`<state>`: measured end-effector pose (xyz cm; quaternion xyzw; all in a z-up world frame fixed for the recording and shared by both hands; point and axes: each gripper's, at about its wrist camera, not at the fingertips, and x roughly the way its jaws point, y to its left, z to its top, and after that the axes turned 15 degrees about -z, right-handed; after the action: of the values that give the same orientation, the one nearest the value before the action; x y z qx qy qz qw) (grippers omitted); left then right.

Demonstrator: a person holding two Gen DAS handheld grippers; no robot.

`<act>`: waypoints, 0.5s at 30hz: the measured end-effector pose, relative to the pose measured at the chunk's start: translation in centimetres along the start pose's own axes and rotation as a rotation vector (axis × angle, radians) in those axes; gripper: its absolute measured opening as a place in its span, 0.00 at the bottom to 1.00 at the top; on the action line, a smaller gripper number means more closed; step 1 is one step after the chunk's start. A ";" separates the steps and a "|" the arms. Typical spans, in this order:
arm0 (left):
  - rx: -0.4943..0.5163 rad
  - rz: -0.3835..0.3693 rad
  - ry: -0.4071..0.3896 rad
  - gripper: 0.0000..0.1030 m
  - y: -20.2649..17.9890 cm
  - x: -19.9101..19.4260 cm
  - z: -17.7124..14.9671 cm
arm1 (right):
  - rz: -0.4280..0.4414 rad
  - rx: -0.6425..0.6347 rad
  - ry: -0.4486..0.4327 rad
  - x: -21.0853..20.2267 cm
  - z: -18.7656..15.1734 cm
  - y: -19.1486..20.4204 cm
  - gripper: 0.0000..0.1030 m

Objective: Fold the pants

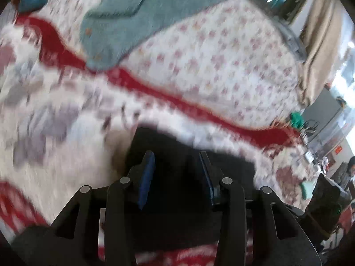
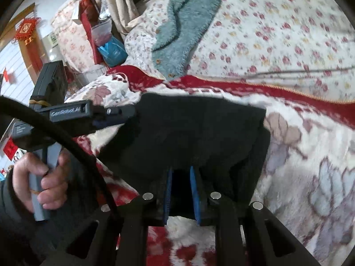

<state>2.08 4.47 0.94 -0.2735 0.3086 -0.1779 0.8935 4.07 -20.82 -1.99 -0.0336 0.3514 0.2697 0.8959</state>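
On the white-and-red blanket (image 2: pixel 299 155) lie the black pants (image 2: pixel 199 128). At their near edge the right hand-held gripper (image 2: pixel 180 195) pinches a fold; at their left edge the left hand-held gripper (image 1: pixel 175 177) stands half-open around the cloth, grip unclear. Beyond lies a teal fleece (image 1: pixel 124 22).

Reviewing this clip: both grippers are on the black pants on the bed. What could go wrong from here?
The left gripper stands partly open around the black pants, so that corner may slip free. The right gripper pinches only a small bunch of cloth, which could pull out and skew the fold. The black cable hangs beside the pants and might snag.
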 end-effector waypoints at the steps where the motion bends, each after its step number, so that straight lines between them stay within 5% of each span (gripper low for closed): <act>1: 0.001 -0.024 0.007 0.39 0.0 0.6 0.9 | -0.039 0.006 -0.035 -0.3 1.2 -0.1 0.18; 4: -0.066 -0.138 0.071 0.40 1.4 4.0 3.0 | -0.148 0.066 -0.031 1.5 3.9 -0.8 0.26; 7: -0.169 -0.029 0.198 0.36 5.4 8.7 1.9 | -0.175 0.066 0.101 6.4 3.6 -1.3 0.27; 11: -0.082 0.029 0.161 0.34 4.7 9.1 1.4 | -0.221 -0.028 -0.012 6.6 1.6 -0.2 0.27; 15: -0.050 0.047 0.153 0.34 4.5 9.3 1.3 | -0.200 -0.011 -0.010 6.3 1.4 -0.6 0.27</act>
<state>10.55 3.97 -5.16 -0.2739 0.3864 -0.1697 0.8642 9.07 -18.13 -5.09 -0.0720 0.3405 0.1810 0.9198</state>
